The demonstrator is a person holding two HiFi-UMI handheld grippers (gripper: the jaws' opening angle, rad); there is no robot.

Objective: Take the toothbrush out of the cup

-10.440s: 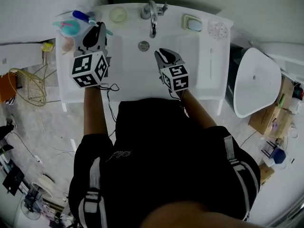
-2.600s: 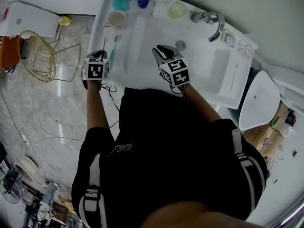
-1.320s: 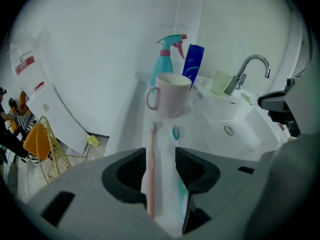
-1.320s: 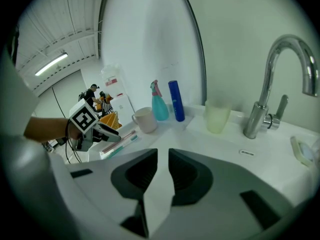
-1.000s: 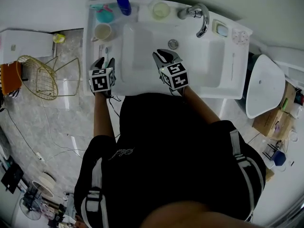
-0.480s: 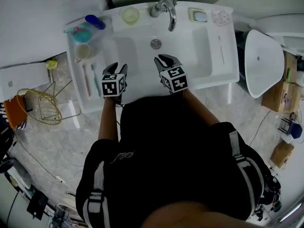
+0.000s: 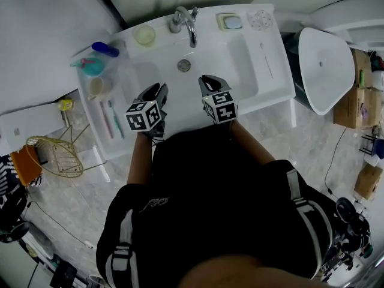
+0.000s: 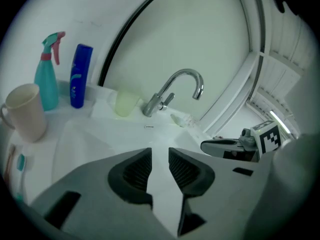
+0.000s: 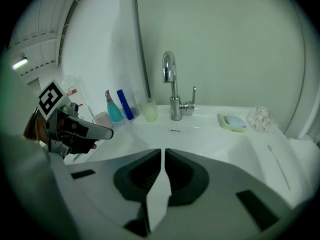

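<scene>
Head view, looking steeply down: both tools held over the near edge of a white sink (image 7: 271, 80), side by side and a little apart. On the person's left, left tool (image 7: 158, 90) above the near left corner of the bowl, jaws slightly parted, released, nothing between them, having just been closing. To its right, right tool (image 7: 210, 80) above the near middle of the bowl, jaws drawn in to a mere sliver, clenched on nothing, likewise just closed further.

Lying flat on the sink's left ledge: teal toothbrush (image 7: 116, 119), side by side with pink toothbrush (image 7: 106, 119). Both out of the cup (image 7: 96, 87) and just nearer the person than it, well apart from either tool.

Beyond the cup along the same ledge: teal spray bottle (image 7: 91, 65), then blue bottle (image 7: 105, 48). On the back rim: pale green tumbler (image 7: 144, 35) just left of the tap (image 7: 186, 24), soap dish (image 7: 229, 21) to its right. On the floor left of the sink: wire basket (image 7: 51, 158).

From the left gripper view: cup upright at the far left, teal brush head just showing below it at the picture's edge.
</scene>
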